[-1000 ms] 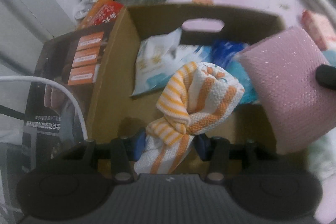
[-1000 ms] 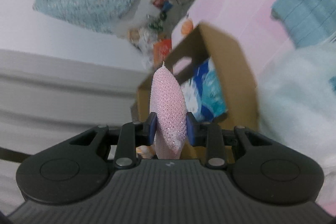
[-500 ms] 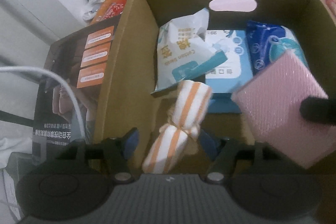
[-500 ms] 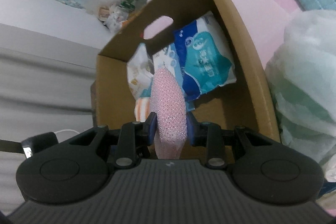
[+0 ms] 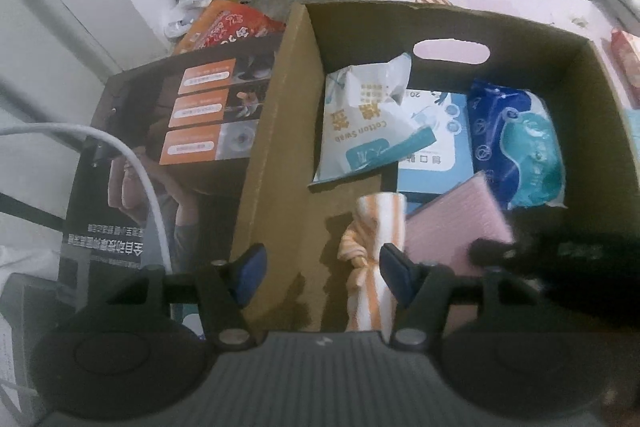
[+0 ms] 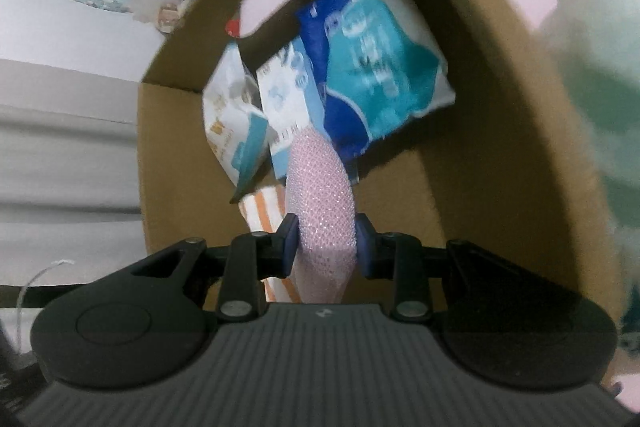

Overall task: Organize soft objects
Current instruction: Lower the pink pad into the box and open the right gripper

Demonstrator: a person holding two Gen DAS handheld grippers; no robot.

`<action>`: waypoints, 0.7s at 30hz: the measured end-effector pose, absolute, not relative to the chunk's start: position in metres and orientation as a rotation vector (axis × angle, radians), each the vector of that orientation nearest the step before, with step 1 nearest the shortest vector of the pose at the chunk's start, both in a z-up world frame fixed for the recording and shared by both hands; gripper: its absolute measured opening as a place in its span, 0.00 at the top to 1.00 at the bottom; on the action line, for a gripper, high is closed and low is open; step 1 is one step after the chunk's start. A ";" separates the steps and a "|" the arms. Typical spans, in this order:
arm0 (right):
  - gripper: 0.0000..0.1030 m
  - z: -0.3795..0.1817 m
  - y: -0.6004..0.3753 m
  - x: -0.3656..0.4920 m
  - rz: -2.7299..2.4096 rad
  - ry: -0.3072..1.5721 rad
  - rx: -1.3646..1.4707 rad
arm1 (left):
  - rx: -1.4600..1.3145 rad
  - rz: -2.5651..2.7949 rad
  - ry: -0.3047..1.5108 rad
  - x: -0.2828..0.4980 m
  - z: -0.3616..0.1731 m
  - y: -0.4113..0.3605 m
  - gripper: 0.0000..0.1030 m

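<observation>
Starting at the left of the left wrist view, we see a dark printed carton (image 5: pixel 176 131) standing just outside the cardboard box (image 5: pixel 272 163), touching its left wall. Our left gripper (image 5: pixel 322 273) straddles that wall: its jaws stand wide, having just been opening and then easing in a touch, and the left pad sits outside the box while the right pad is inside. The orange-striped towel (image 5: pixel 374 247) (knotted in the middle) lies on the box floor between those pads, close against the right one; we cannot tell whether that pad touches it. Behind it rests a white cotton-swab bag (image 5: pixel 360 123), then a light blue pack (image 5: pixel 436 139), then a dark blue wipes packet (image 5: pixel 516 147) against the right side. Nearest on the right, the pink sponge (image 5: pixel 456 227) hangs low inside the box beside the towel. In the right wrist view, our right gripper (image 6: pixel 325 243) has its jaws narrow and clamped on that sponge, both pads pressing its sides.
</observation>
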State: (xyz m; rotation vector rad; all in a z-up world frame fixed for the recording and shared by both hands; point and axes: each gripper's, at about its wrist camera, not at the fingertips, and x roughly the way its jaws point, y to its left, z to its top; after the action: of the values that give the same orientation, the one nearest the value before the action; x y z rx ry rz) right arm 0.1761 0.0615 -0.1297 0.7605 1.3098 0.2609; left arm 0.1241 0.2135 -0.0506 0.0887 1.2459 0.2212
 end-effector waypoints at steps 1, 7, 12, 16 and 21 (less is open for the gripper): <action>0.72 -0.134 0.064 0.175 0.259 1.320 0.767 | 0.084 0.220 1.245 0.123 -0.049 0.214 0.38; 0.71 -0.160 0.073 0.167 0.267 1.347 0.881 | 0.065 0.210 1.239 0.116 -0.043 0.217 0.38; 0.69 -0.173 0.083 0.168 0.291 1.329 0.939 | 0.051 0.207 1.240 0.112 -0.043 0.218 0.38; 0.51 -0.164 0.089 0.172 0.304 1.330 0.851 | 0.046 0.205 1.241 0.109 -0.045 0.219 0.38; 0.32 -0.152 0.088 0.176 0.300 1.306 0.778 | 0.048 0.210 1.248 0.107 -0.046 0.218 0.37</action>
State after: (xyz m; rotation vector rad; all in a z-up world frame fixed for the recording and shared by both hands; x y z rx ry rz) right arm 0.1756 0.0877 -0.1521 0.7776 1.3057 0.2996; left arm 0.1069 0.2176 -0.0462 0.0479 1.2480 0.2102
